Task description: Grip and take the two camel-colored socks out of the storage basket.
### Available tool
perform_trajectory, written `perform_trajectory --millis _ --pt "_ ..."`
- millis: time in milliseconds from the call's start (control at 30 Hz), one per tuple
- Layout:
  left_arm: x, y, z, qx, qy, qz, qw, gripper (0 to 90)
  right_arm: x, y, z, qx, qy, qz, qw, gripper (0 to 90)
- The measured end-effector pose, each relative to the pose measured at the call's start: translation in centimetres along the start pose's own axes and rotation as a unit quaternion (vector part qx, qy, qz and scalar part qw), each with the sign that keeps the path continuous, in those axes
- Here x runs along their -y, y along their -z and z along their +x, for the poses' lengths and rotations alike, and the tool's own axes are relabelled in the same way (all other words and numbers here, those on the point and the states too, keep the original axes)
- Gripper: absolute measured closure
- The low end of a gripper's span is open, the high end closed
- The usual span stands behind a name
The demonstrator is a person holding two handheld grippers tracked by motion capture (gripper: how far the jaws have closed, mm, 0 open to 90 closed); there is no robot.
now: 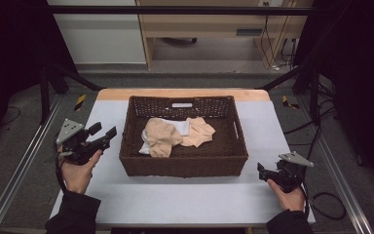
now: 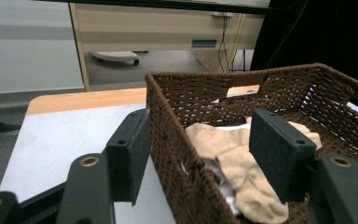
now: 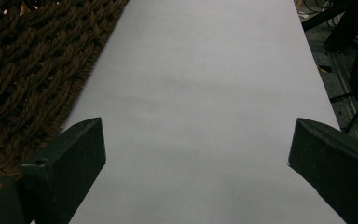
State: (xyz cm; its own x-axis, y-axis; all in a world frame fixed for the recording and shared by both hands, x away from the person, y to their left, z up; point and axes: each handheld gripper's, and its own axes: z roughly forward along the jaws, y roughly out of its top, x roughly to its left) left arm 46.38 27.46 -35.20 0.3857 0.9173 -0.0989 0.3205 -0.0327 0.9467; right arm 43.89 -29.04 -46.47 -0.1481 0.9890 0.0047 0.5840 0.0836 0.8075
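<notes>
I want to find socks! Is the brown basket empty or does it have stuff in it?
Not empty. The brown basket holds beige socks lying crumpled on something white.

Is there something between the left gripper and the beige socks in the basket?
Yes. The basket's left wall stands between the left gripper and the beige socks. In the left gripper view that wall rises between the open jaws, with the socks behind it.

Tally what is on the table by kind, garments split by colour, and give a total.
Brown woven basket: 1
Beige socks in the basket: 2, as far as the pile lets me tell them apart
White cloth under the socks: 1; what garment it is cannot be told
Grippers: 2, the left gripper and the right gripper, both open and holding nothing
Total: 6
</notes>
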Motion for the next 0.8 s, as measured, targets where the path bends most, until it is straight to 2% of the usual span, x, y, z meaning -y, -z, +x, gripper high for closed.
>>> perform_trajectory --millis 167,433,800 --pt "-0.7 -1.3 -0.8 0.012 0.000 0.009 0.9999 38.8 0.0 0.0 0.1 0.002 0.004 -0.001 1.0000 4.5" --pt "-2.1 -2.5 -2.1 0.019 -0.015 0.015 0.9996 39.1 0.0 0.0 0.0 0.003 0.001 -0.003 1.0000 4.5" --pt "-3.6 -5.5 -4.9 0.028 -0.035 0.026 0.9986 42.0 -0.1 0.0 0.0 0.005 -0.001 -0.007 1.0000 4.5"
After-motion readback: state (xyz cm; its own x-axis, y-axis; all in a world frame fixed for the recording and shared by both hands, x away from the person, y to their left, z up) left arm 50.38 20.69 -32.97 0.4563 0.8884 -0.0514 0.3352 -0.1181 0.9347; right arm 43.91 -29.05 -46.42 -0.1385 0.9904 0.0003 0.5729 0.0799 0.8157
